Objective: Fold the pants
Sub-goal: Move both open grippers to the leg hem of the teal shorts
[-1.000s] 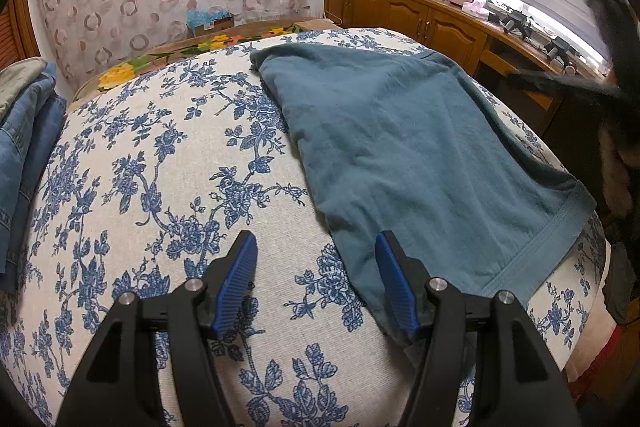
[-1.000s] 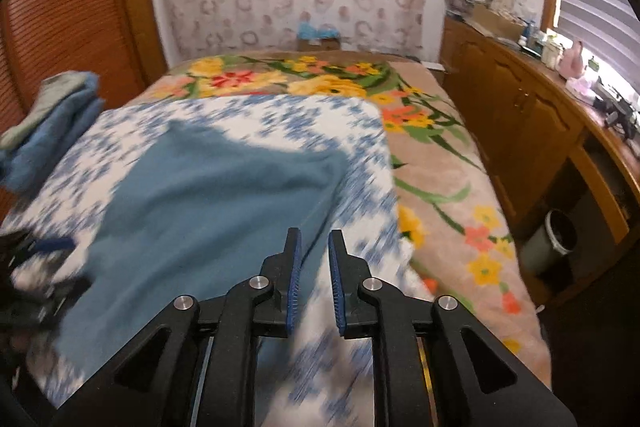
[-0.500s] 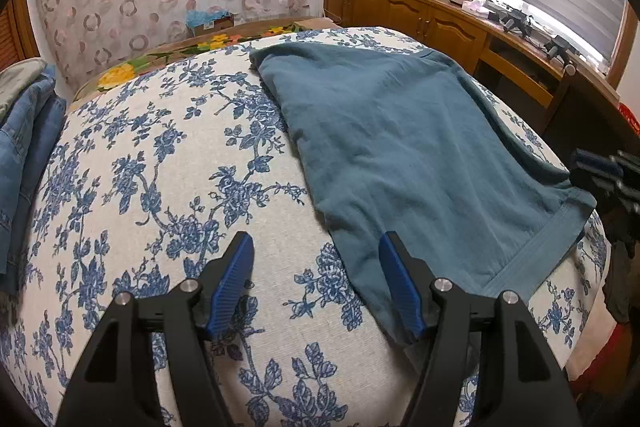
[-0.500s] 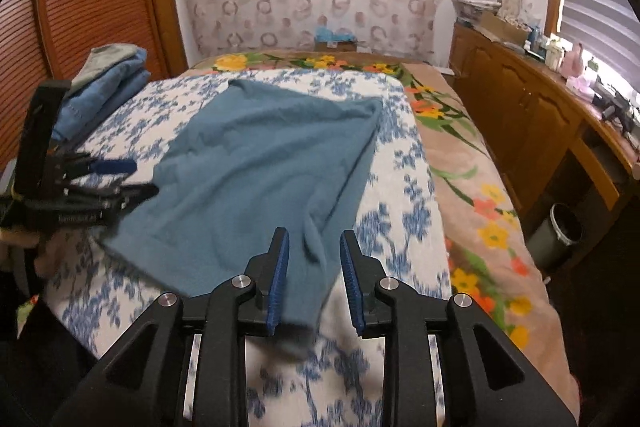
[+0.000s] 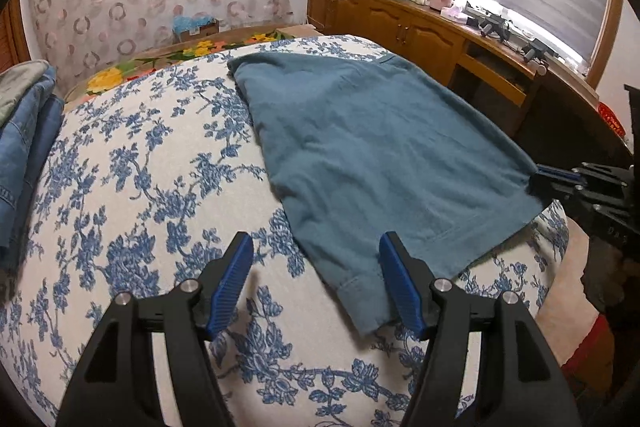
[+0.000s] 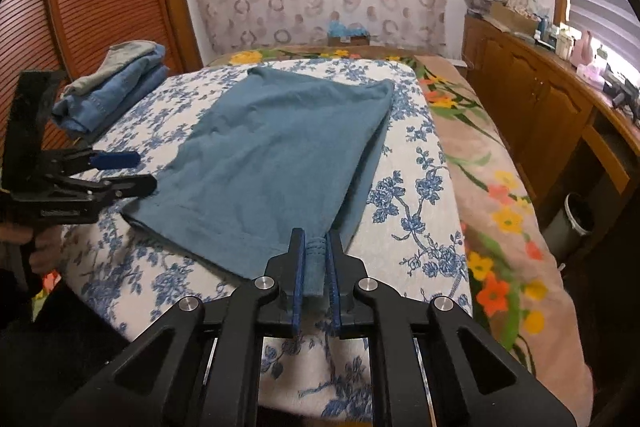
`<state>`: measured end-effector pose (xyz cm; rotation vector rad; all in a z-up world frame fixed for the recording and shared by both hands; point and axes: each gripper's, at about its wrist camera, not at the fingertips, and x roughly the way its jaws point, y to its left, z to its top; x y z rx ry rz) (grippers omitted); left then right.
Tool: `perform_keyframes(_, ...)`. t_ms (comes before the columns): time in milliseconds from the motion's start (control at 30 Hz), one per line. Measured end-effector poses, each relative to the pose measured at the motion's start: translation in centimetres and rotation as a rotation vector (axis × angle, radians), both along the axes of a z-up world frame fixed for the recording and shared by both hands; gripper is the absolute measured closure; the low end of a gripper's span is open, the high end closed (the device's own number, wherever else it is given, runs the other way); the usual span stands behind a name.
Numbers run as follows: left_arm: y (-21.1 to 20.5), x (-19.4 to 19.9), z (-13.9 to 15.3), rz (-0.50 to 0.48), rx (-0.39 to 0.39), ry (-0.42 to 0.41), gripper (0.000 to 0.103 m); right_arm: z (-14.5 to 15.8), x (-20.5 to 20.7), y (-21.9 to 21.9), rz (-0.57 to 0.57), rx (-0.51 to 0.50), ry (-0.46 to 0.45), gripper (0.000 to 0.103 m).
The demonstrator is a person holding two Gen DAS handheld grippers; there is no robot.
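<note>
- The right gripper (image 6: pixel 316 259) pinches the near hem corner of the teal pants (image 6: pixel 280 147), its pads pressed onto the cloth.
- The left gripper (image 5: pixel 316 283) hovers with fingers spread wide over the opposite hem corner.
- The pants lie flat on the blue-flowered cover (image 5: pixel 140 187).
- Beyond them, folded jeans (image 6: pixel 112 87) are stacked at the cover's far-left edge.

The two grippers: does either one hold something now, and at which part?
The right gripper is shut on the teal cotton pants, at a hem corner near the bed's front edge. The left gripper is open and holds nothing.
</note>
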<state>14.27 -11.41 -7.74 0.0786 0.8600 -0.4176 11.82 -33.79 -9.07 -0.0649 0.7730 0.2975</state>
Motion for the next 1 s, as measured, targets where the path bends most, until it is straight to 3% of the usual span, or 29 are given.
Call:
perform_keyframes(133,0.1,0.0,-0.6,0.003,0.007,0.011,0.038,-0.6,-0.2,0.0,-0.009,-0.013,0.018,0.094)
perform_keyframes(467,-0.1,-0.2,-1.2,0.012,0.014,0.003,0.038,-0.9,0.1,-0.3,-0.057,-0.022,0.010,0.071)
perform_keyframes(1000,-0.3,-1.3,-0.4,-0.025,-0.020,0.003,0.038,-2.3,0.4,0.0,-0.065,-0.010,0.039,0.066)
